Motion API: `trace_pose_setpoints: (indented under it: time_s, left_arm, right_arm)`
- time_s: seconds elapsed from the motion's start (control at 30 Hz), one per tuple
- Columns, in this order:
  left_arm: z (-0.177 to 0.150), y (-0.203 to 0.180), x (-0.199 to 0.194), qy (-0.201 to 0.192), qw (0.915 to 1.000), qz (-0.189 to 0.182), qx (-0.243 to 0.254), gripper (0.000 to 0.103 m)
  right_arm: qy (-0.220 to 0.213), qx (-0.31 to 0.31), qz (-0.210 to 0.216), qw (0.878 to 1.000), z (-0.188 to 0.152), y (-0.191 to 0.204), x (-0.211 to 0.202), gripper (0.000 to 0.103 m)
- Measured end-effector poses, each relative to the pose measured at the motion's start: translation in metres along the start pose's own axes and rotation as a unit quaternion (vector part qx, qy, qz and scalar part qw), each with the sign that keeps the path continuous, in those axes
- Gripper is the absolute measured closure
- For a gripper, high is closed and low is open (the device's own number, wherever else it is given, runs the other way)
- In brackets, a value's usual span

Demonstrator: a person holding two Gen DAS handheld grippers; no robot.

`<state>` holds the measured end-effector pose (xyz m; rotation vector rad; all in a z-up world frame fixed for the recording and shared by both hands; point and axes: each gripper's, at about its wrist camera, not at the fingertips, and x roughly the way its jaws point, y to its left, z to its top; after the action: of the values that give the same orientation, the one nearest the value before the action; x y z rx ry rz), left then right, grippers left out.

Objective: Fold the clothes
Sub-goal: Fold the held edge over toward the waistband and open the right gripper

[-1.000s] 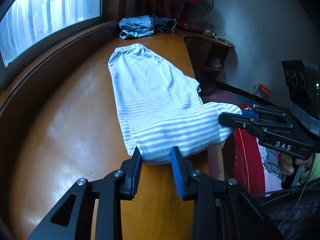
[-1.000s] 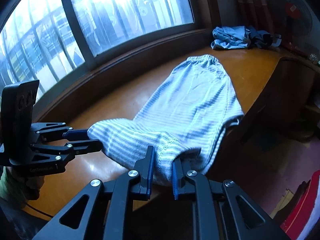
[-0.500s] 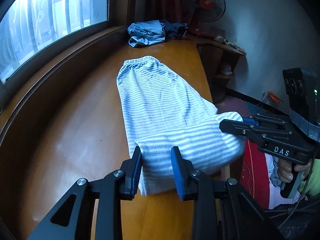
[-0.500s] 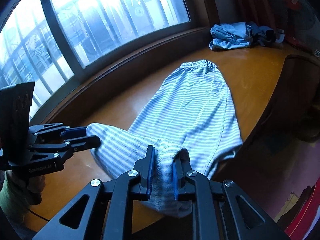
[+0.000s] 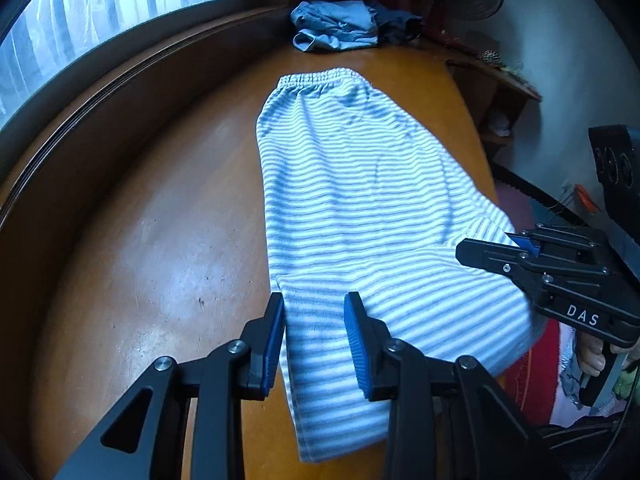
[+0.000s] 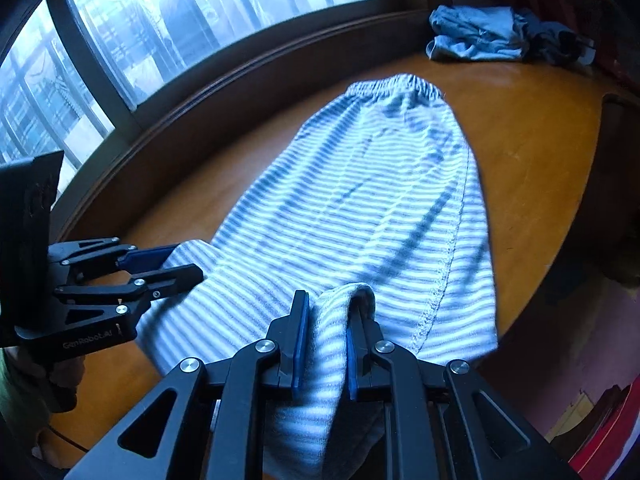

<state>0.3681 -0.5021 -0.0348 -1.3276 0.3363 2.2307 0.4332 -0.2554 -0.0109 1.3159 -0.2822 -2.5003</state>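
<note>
Both grippers have carried the leg end of the striped trousers (image 5: 352,184) up off the wooden table (image 5: 132,248) and forward toward the waistband. The left gripper (image 5: 314,344) and right gripper (image 6: 326,340) each pinch a corner of cloth, so the first fold is halfway over.

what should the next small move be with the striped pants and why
Probably carry the lifted leg end farther toward the waistband: both the left hand-held gripper and the right hand-held gripper pinch the striped pants, whose fold covers only the near part.
</note>
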Motion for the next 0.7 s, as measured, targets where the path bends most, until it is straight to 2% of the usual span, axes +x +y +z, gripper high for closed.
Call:
trace_pose_setpoints:
  time_s: [0.13,0.23,0.27,0.3,0.33,0.47,0.6,0.67,0.7]
  left_arm:
    - [0.001,0.002,0.000,0.003,0.9997,-0.005,-0.023,0.074]
    - [0.002,0.007,-0.015,-0.005,0.9989,-0.005,-0.046,0.074]
    - [0.001,0.007,-0.020,-0.009,0.9988,0.000,-0.048,0.074]
    - [0.001,0.008,-0.027,-0.012,0.9986,0.006,-0.051,0.074]
    - [0.001,0.008,-0.034,-0.017,0.9983,0.008,-0.056,0.074]
    - [0.003,-0.001,-0.048,-0.028,0.9977,0.004,-0.062,0.074]
    - [0.000,-0.015,-0.031,-0.005,0.9988,0.015,-0.046,0.074]
    - [-0.005,-0.019,-0.015,0.020,0.9986,0.023,-0.044,0.074]
    - [-0.007,-0.018,-0.012,0.022,0.9985,0.024,-0.044,0.074]
  right_arm:
    - [0.000,0.005,0.019,1.000,-0.002,-0.009,-0.003,0.086]
    - [0.002,-0.008,0.028,1.000,-0.003,-0.009,-0.020,0.082]
    - [-0.002,-0.020,0.029,0.999,-0.004,-0.008,-0.028,0.076]
    - [-0.007,-0.034,0.025,0.999,-0.006,-0.006,-0.036,0.066]
    - [-0.017,-0.046,0.014,0.999,-0.007,-0.004,-0.043,0.062]
    - [-0.055,-0.086,-0.004,0.995,-0.013,0.004,-0.066,0.061]
    - [-0.027,-0.088,0.017,0.996,-0.014,0.008,-0.050,0.061]
    - [0.008,-0.062,0.018,0.998,-0.018,0.005,-0.029,0.061]
    - [0.009,-0.044,0.022,0.999,-0.021,0.000,-0.024,0.060]
